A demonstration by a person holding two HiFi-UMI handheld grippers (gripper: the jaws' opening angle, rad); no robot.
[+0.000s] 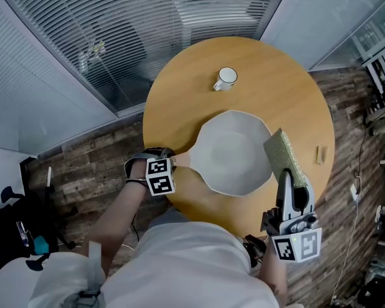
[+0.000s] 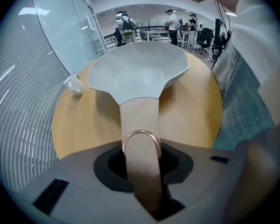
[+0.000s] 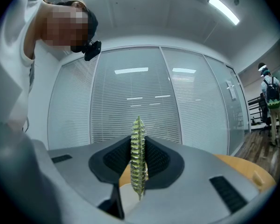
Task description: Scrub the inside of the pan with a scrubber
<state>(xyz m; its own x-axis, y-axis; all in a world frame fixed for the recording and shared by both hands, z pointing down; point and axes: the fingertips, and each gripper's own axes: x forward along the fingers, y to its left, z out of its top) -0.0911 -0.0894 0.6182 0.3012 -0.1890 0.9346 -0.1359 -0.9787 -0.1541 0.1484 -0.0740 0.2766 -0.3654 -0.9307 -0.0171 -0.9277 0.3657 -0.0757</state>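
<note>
A pale grey pan [image 1: 234, 153] lies on the round wooden table [image 1: 295, 101], its light wooden handle [image 1: 183, 161] pointing left. My left gripper [image 1: 171, 164] is shut on that handle; in the left gripper view the handle [image 2: 140, 125], with its copper ring [image 2: 141, 134], runs between the jaws of the left gripper [image 2: 142, 181] toward the pan bowl [image 2: 135, 71]. My right gripper [image 1: 289, 179] is shut on a flat green-yellow scrubber [image 1: 284, 153], held at the pan's right rim. In the right gripper view the scrubber [image 3: 138, 153] stands edge-on in the right gripper [image 3: 139, 174], which points level.
A white cup [image 1: 225, 78] stands on the table beyond the pan, also visible as the cup [image 2: 75, 84] at the left. A small wooden piece [image 1: 320, 154] lies near the table's right edge. Glass walls with blinds surround the table; people stand far off.
</note>
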